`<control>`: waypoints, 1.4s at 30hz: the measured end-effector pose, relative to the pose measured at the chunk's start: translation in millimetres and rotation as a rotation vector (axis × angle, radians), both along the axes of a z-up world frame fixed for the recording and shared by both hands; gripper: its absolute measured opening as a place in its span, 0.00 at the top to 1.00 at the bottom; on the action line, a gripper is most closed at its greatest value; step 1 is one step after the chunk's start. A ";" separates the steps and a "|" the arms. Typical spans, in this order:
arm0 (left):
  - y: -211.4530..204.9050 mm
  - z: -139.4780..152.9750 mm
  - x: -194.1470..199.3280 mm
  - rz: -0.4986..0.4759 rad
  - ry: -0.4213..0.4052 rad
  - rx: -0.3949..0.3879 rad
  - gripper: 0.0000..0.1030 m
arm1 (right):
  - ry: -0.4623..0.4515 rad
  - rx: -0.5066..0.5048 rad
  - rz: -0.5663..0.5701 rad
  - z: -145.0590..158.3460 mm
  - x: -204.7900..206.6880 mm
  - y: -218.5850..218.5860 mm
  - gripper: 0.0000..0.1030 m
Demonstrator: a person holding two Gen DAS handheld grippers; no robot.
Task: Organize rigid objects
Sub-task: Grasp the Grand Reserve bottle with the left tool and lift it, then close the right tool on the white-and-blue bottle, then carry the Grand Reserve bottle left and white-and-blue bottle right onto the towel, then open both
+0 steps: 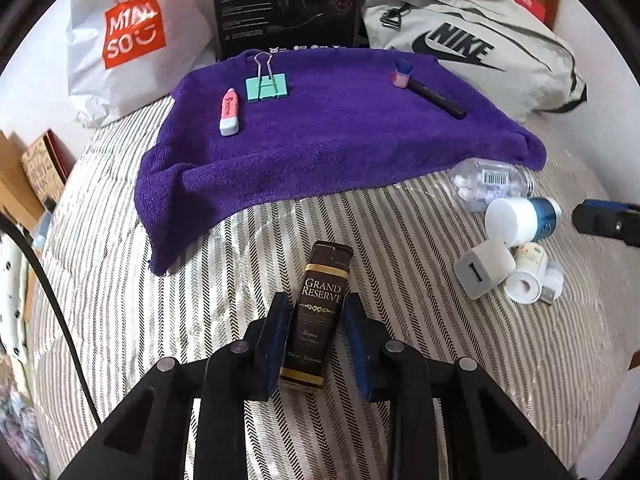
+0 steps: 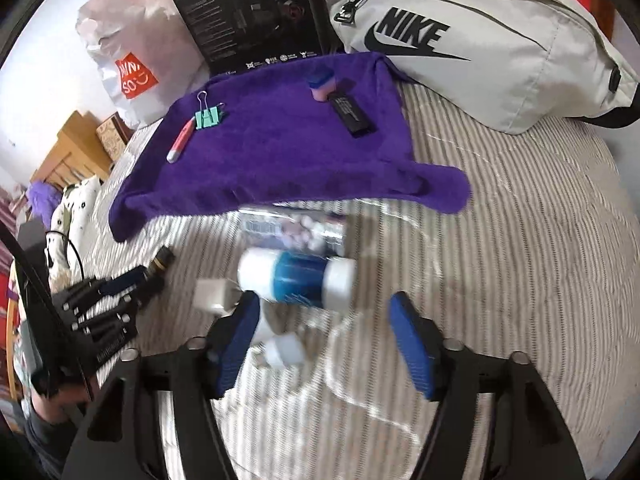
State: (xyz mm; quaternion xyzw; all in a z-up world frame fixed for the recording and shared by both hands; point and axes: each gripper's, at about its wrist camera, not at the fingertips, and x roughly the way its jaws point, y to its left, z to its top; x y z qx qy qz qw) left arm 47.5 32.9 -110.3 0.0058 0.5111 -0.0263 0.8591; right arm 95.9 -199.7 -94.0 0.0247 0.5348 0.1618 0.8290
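Observation:
A dark brown Grand Reserve box (image 1: 325, 276) lies lengthwise on the striped bedcover, and my left gripper (image 1: 317, 302) is shut on its sides. In the right wrist view the same box (image 2: 162, 261) pokes out of the left gripper (image 2: 120, 284). My right gripper (image 2: 324, 300) stands wide open just short of a blue and white bottle (image 2: 298, 280) lying on its side. A purple towel (image 1: 320, 148) carries a pink eraser (image 1: 230, 114), a teal binder clip (image 1: 267, 85), a small pink and blue piece (image 1: 401, 74) and a black stick (image 1: 438, 98).
Right of the box lie a clear bottle (image 1: 494, 184), a white charger cube (image 1: 482, 268) and small white tape rolls (image 1: 524, 286). A grey Nike bag (image 1: 472, 40), a black carton (image 1: 288, 4) and a white Miniso bag (image 1: 132, 36) stand behind the towel.

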 end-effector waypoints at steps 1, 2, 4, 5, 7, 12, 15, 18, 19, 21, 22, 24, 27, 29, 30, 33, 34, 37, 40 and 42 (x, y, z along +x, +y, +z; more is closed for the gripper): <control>0.8 -0.1 0.4 -0.002 0.000 -0.005 0.74 | 0.003 -0.001 -0.003 -0.5 0.5 5.3 0.29; 1.3 -0.2 0.2 -0.007 -0.001 -0.007 0.74 | 0.009 -0.005 -0.010 -2.0 1.3 13.5 0.27; 2.1 0.1 -0.9 -0.010 -0.004 -0.010 0.74 | 0.017 -0.013 -0.016 -5.5 3.1 23.2 0.24; 2.2 0.1 -1.1 -0.011 -0.006 -0.010 0.74 | 0.021 -0.017 -0.022 -7.9 4.7 27.8 0.24; 1.1 0.4 -0.8 -0.019 -0.007 -0.004 0.74 | 0.022 -0.032 -0.047 -12.4 7.9 34.1 0.20; 4.1 0.9 -2.5 -0.022 -0.011 -0.022 0.74 | 0.005 -0.121 -0.115 -20.3 17.7 44.6 0.19; 5.7 0.8 -3.0 -0.026 -0.013 -0.034 0.74 | 0.023 -0.158 -0.115 -30.2 20.8 49.5 0.19; 8.1 0.7 -4.0 -0.023 -0.017 -0.054 0.74 | 0.016 -0.180 -0.104 -38.4 21.2 52.6 0.19; 9.3 0.7 -4.1 -0.021 -0.019 -0.060 0.74 | 0.006 -0.177 -0.105 -40.2 21.4 51.8 0.22; 10.7 0.6 -4.7 -0.015 -0.022 -0.074 0.74 | -0.008 -0.157 -0.109 -40.5 21.5 46.9 0.26; 11.7 0.8 -4.9 -0.012 -0.025 -0.080 0.74 | -0.007 -0.149 -0.101 -40.1 21.6 45.9 0.26; 15.8 1.1 -5.8 -0.002 -0.031 -0.102 0.75 | -0.002 -0.140 -0.083 -35.9 18.8 40.0 0.26; 21.0 2.7 -9.1 0.002 -0.020 -0.108 0.75 | -0.021 -0.153 -0.078 -27.0 12.1 30.5 0.26; 21.6 2.1 -10.3 -0.001 -0.021 -0.099 0.75 | -0.021 -0.159 -0.076 -24.8 9.6 23.6 0.26; 20.9 1.9 -10.6 -0.004 -0.024 -0.094 0.75 | -0.019 -0.164 -0.080 -24.6 8.6 18.4 0.26; 15.0 1.4 -10.0 -0.004 -0.031 -0.056 0.75 | -0.008 -0.164 -0.093 -27.8 7.8 8.4 0.26; 11.8 1.0 -9.7 -0.007 -0.038 -0.036 0.75 | -0.004 -0.160 -0.095 -28.8 7.8 6.0 0.26; 3.0 0.4 -9.2 -0.023 -0.051 0.024 0.75 | -0.005 -0.133 -0.102 -27.7 6.2 -1.7 0.26; 12.0 2.4 -5.4 0.009 -0.037 -0.039 0.76 | -0.015 -0.115 -0.098 -22.9 6.0 -5.0 0.26; 20.1 3.1 -4.5 0.026 -0.020 -0.110 0.77 | -0.030 -0.097 -0.101 -17.1 5.7 -9.4 0.26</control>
